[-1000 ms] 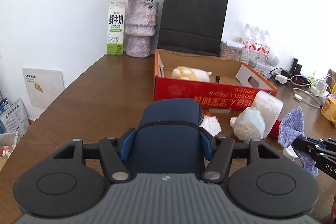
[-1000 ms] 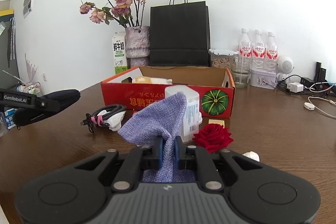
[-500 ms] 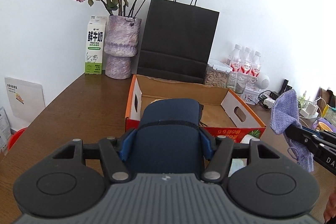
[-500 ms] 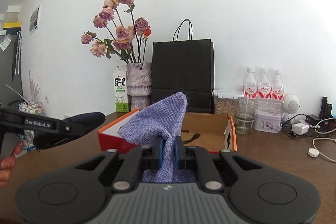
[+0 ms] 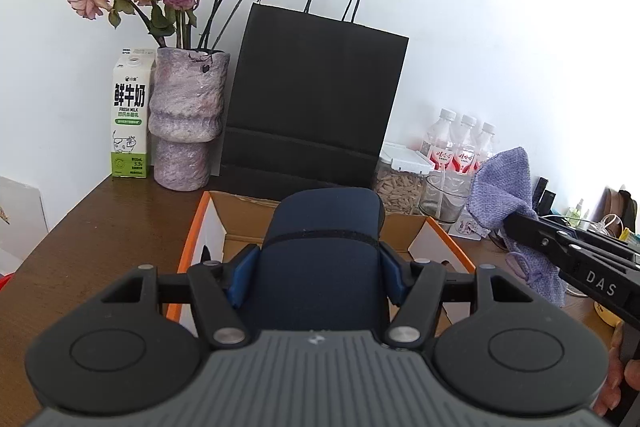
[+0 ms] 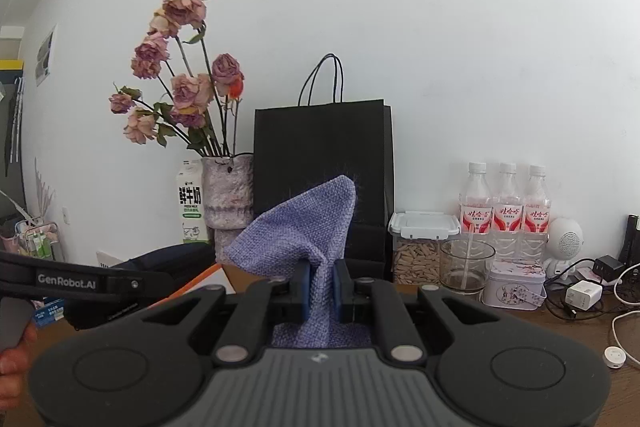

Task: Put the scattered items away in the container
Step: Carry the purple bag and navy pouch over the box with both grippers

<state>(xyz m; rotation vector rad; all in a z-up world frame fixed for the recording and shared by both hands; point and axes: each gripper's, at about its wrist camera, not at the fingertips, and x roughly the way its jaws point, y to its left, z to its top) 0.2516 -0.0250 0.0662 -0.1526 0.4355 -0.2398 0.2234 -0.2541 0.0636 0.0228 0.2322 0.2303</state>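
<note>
My left gripper (image 5: 320,269) is shut on a dark navy soft case (image 5: 324,223), its blue pads pressed on both sides. The case hangs over the near end of the open cardboard box (image 5: 192,247) with the orange rim. To its right, my right gripper (image 5: 520,225) holds a purple woven cloth (image 5: 500,183) above the box's right side. In the right wrist view the right gripper (image 6: 322,287) is shut on the purple cloth (image 6: 304,227), which stands up in a peak. The left gripper (image 6: 120,283) with the navy case (image 6: 180,257) shows at the left, with the box's orange edge (image 6: 200,277) beside it.
Behind the box stand a vase of dried roses (image 5: 186,119), a milk carton (image 5: 130,115) and a black paper bag (image 5: 316,99). At the back right are three water bottles (image 6: 506,203), a seed jar (image 6: 420,251), a glass (image 6: 466,263), a tin (image 6: 516,283) and chargers with cables (image 6: 584,291).
Both grippers have moved forward and up, from the table in front of the box to over it. The loose items before the box have dropped out of view. Both grips are unchanged.
</note>
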